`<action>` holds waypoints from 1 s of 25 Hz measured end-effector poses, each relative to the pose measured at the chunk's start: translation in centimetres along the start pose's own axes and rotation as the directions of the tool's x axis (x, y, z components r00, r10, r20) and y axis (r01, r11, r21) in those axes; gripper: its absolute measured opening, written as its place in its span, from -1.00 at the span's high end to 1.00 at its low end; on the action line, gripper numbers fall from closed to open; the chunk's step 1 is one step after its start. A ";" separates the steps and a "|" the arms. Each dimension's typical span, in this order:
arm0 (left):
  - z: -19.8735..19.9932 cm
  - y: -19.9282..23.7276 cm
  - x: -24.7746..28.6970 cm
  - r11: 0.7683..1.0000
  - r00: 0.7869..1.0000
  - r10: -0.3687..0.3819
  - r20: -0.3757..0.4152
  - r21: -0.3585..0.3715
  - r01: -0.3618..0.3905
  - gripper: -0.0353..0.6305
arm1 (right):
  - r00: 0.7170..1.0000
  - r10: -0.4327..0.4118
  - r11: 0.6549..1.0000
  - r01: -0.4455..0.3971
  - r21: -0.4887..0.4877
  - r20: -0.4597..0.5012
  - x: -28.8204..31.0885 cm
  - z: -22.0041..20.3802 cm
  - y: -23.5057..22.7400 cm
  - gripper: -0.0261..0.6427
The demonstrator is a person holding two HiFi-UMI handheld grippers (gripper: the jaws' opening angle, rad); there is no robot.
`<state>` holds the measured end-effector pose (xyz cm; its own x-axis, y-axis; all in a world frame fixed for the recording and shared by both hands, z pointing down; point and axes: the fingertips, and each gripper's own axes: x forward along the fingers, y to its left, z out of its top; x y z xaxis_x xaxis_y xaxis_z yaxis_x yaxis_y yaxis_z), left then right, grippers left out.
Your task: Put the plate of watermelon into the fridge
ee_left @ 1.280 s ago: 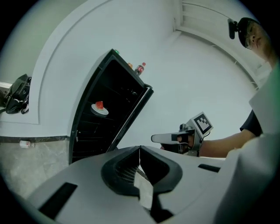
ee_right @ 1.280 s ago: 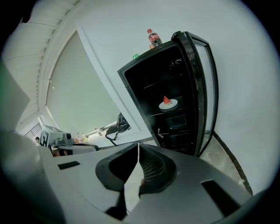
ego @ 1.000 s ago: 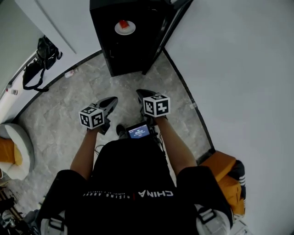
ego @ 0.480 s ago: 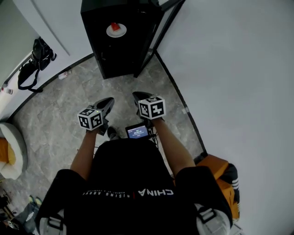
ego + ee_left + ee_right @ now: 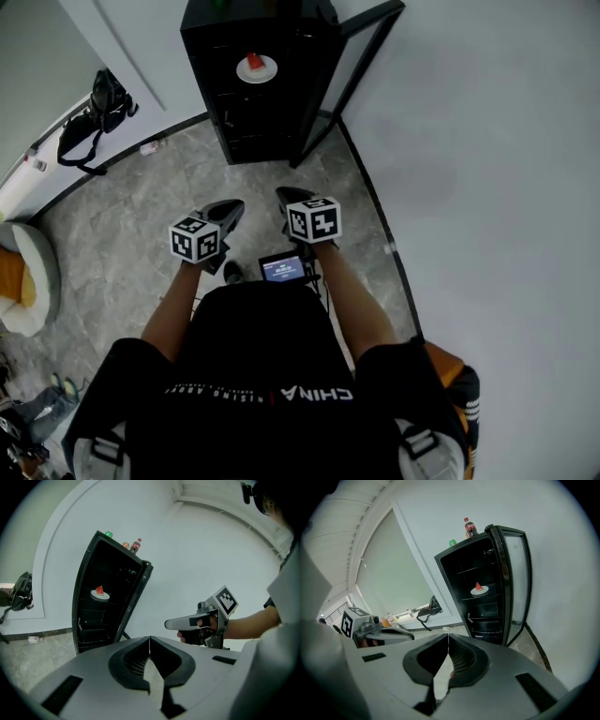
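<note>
plate [image 5: 256, 69]: white, round, sat level inside the fridge [image 5: 234, 131], upper half, 12 o'clock | watermelon [image 5: 254, 61]: red wedge, stood upright on plate | fridge: black, tall, upright, glass door [image 5: 354, 66] swung open toward 1 o'clock

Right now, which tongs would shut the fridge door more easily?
Probably the right tongs: the open door swings out on their side, while the left tongs sit farther across. Both are shut and empty.

Grey marble floor [image 5: 122, 244]: the black fridge [image 5: 246, 131] stands on it at twelve o'clock, and a small bottle [image 5: 150, 147] lies at eleven. On a fridge shelf [image 5: 496, 592] sits the plate of watermelon [image 5: 256, 67].
</note>
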<state>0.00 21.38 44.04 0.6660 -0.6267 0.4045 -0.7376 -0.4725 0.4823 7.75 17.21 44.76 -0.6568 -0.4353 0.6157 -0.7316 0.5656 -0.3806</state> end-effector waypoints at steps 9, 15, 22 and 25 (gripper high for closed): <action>1.1 0.9 -0.2 0.998 0.998 0.054 0.027 0.040 -0.055 0.85 | 1.000 0.029 1.000 -0.029 0.006 -0.010 1.2 0.1 0.0 0.87; 1.5 0.1 0.7 0.999 0.999 0.004 0.033 0.041 -0.005 0.86 | 1.000 0.029 1.000 -0.029 0.009 -0.003 1.1 0.6 -0.3 0.87; 1.9 -0.1 1.0 0.999 0.999 -0.012 0.031 0.043 0.010 0.86 | 1.000 0.014 1.000 -0.014 0.007 -0.005 0.6 0.9 -0.7 0.87; 1.8 0.0 1.3 0.999 1.000 -0.008 0.026 0.049 0.006 0.85 | 1.000 0.001 1.000 -0.001 0.005 -0.002 0.3 0.9 -1.1 0.87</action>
<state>0.64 19.47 43.15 0.6684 -0.6392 0.3803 -0.7379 -0.5061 0.4465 8.20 15.81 44.75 -0.6573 -0.4331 0.6167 -0.7317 0.5629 -0.3844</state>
